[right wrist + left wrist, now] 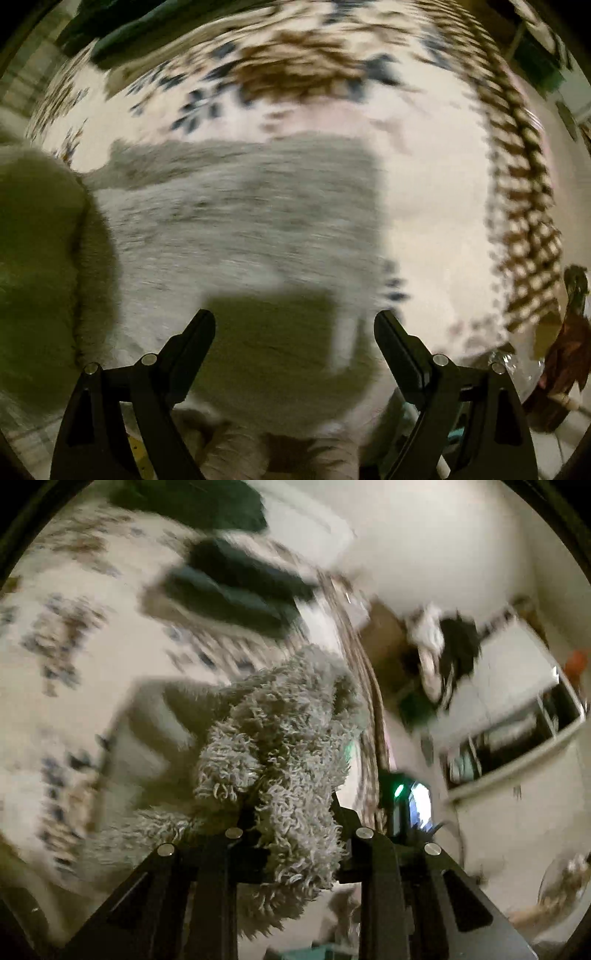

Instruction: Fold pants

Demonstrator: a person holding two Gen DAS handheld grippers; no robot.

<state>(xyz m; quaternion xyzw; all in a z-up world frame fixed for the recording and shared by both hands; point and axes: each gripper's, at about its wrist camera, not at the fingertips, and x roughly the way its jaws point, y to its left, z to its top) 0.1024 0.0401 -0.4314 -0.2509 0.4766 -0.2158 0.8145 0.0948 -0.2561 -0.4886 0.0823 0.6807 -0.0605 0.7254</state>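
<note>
Bedspread with a brown-and-blue flower print fills the background on both cams, everything smeared with motion blur. Left to right then. My left gripper is clamped on a bunch of the fuzzy grey pants — the shaggy cloth is pinched between the jaws and spills out above and below them, lifted off the bed as far as I can tell. On the right cam the rest of the pants lies flat on the spread, long axis running across the picture, with a lifted fold bulging at the left edge. My right gripper hangs over that flat part pointing down, jaws spread wide with nothing in them, cloth directly under the tips. So the right one is nearer the flat part — I'd guess it goes down there next.
</note>
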